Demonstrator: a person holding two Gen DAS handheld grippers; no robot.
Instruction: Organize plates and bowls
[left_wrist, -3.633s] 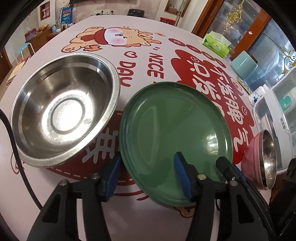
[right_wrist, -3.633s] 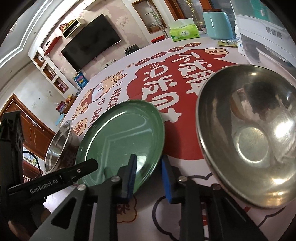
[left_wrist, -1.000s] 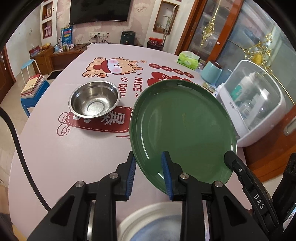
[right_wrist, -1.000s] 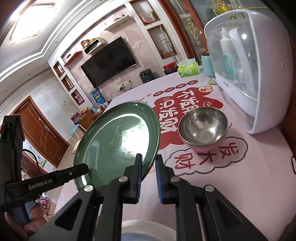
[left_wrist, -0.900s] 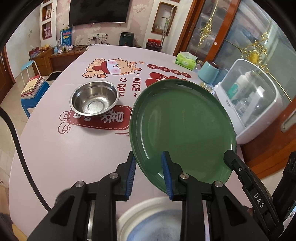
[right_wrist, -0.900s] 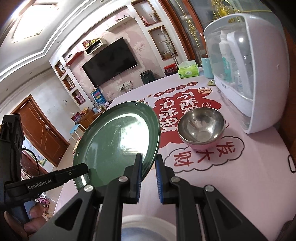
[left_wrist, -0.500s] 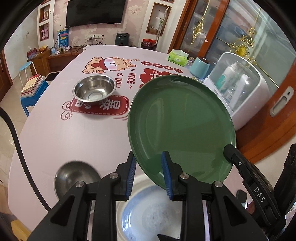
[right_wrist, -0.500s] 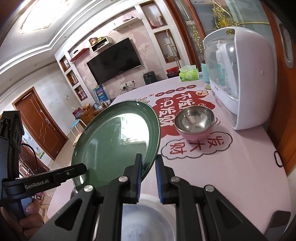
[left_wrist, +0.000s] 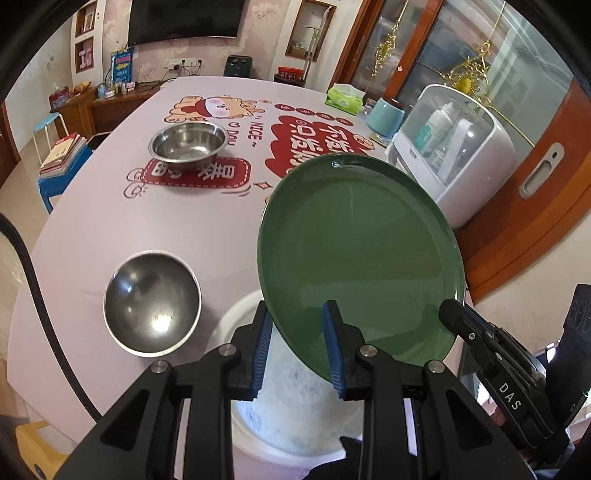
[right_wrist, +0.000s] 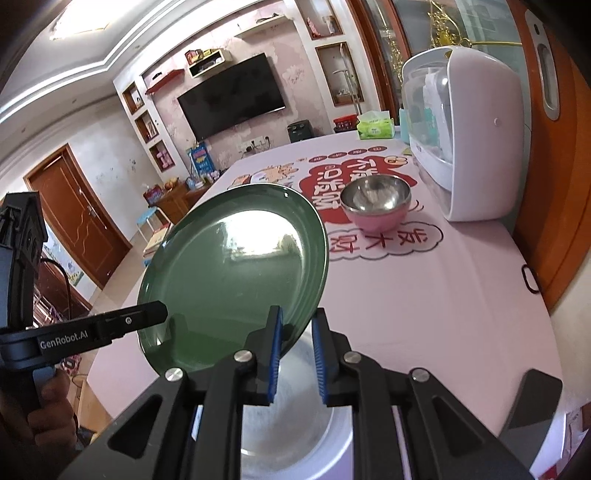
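Observation:
Both grippers hold one green plate (left_wrist: 362, 258) in the air above the near end of the table. My left gripper (left_wrist: 298, 350) is shut on its near left rim. My right gripper (right_wrist: 297, 358) is shut on its right rim; the plate (right_wrist: 236, 273) is tilted. Under it lies a white plate (left_wrist: 291, 413) with a bluish centre, also in the right wrist view (right_wrist: 295, 413). A steel bowl (left_wrist: 152, 302) stands left of the white plate. Another steel bowl (left_wrist: 187, 141) sits farther back. A pink steel-lined bowl (right_wrist: 375, 201) stands to the right.
The table has a pink cloth (left_wrist: 110, 229) with red prints. A white dish cabinet (right_wrist: 458, 147) stands at the right edge, with a teal canister (left_wrist: 384, 114) and a tissue pack (left_wrist: 345, 98) behind. A black ring (right_wrist: 530, 278) lies near the right edge.
Both grippers have lifted the green plate off the table and drawn it back toward the near edge. The white plate and a near steel bowl have come into view below.

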